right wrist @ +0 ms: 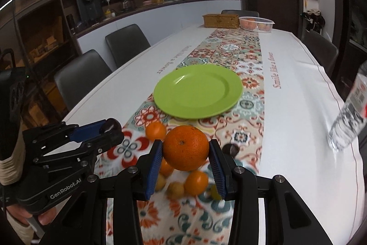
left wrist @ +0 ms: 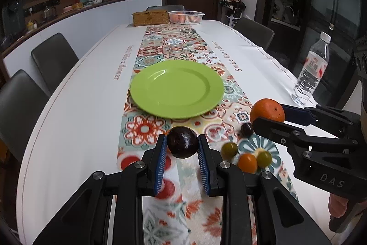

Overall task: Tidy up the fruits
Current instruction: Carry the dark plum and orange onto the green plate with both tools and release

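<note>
My left gripper [left wrist: 182,144] is shut on a dark purple plum [left wrist: 182,141] and holds it above the patterned runner, short of the green plate [left wrist: 176,88]. My right gripper [right wrist: 185,150] is shut on a large orange [right wrist: 185,147], also held above the runner near the plate [right wrist: 198,91]. In the left wrist view the right gripper with the orange [left wrist: 267,110] is to the right. In the right wrist view the left gripper with the plum [right wrist: 110,125] is to the left. Small loose fruits lie under the grippers: a green one [left wrist: 229,149], an orange one [left wrist: 247,162], a dark one [left wrist: 246,129].
A water bottle [left wrist: 312,70] stands at the table's right edge. A wicker box [left wrist: 150,17] and a white basket [left wrist: 186,16] with fruit sit at the far end. Chairs line both sides of the table. More small orange fruits [right wrist: 156,130] lie on the runner.
</note>
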